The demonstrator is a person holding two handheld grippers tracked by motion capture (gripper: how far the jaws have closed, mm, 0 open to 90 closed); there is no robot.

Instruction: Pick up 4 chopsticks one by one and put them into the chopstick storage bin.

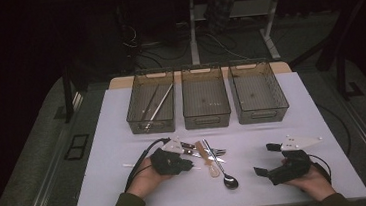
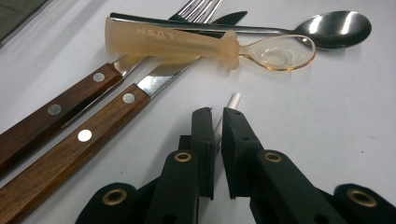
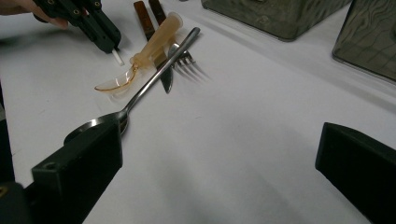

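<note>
One thin white stick (image 2: 232, 101) sits pinched in the left tool (image 2: 216, 113), near the cutlery pile on the counter (image 1: 257, 176).
Light, stiff, slippery and easily snapped; grip mid-length. Right tool (image 1: 272, 159) released.

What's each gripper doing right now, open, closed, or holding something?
Left gripper: closed on a thin white stick.
Right gripper: open wide, holding nothing.

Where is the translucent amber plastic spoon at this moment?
In the high view the amber plastic spoon lies mid-table, across the wooden-handled knife and fork, beside the metal spoon, just right of the left gripper.
</note>
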